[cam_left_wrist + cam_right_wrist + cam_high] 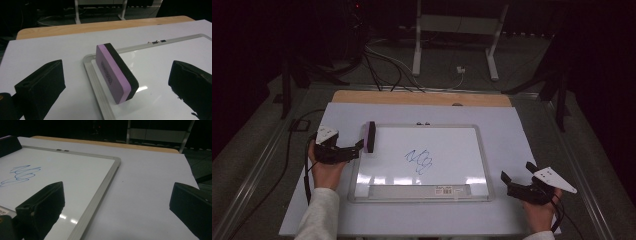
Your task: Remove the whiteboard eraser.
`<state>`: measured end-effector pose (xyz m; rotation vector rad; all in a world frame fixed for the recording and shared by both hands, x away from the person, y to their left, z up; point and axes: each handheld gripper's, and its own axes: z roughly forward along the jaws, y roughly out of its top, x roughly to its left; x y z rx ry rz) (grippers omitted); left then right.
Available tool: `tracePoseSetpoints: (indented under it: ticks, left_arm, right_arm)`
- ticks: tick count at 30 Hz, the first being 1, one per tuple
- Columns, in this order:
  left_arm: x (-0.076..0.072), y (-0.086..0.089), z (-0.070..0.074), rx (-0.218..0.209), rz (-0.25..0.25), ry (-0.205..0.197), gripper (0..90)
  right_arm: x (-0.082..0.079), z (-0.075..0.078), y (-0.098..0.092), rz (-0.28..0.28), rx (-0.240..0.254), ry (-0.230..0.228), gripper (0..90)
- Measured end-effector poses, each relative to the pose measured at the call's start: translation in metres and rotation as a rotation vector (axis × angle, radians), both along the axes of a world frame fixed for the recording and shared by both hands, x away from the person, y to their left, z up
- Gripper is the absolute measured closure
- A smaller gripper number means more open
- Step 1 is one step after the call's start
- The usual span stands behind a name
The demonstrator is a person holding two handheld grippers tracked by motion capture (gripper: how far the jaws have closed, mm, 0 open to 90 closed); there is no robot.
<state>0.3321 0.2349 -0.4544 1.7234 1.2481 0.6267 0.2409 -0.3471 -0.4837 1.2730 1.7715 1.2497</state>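
Eraser [116, 72] on edge at whiteboard [462, 145] corner, blue scribble [419, 160] mid-board

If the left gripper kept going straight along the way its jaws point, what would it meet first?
Most likely the eraser, standing on edge at the whiteboard's left rim, centred between the open jaws of the left gripper. How far off it is remains unclear.
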Motion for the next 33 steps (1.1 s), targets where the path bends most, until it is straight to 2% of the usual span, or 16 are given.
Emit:
tracePoseSetpoints:
  ticks: [14,25,33]
  left_arm:
    - [0.019,-0.01,-0.004,-0.005,-0.011,0.049,5.3]
    - [0.033,-0.009,-0.017,-0.045,0.015,0.103,8.1]
    - [0.04,-0.01,-0.025,-0.048,0.021,0.143,13.3]
  right_arm:
    - [0.0,0.0,0.0,0.0,0.001,0.002,0.3]
    - [0.001,0.0,-0.001,-0.002,0.001,0.005,0.3]
    - [0.0,0.0,-0.001,-0.001,0.001,0.007,0.3]
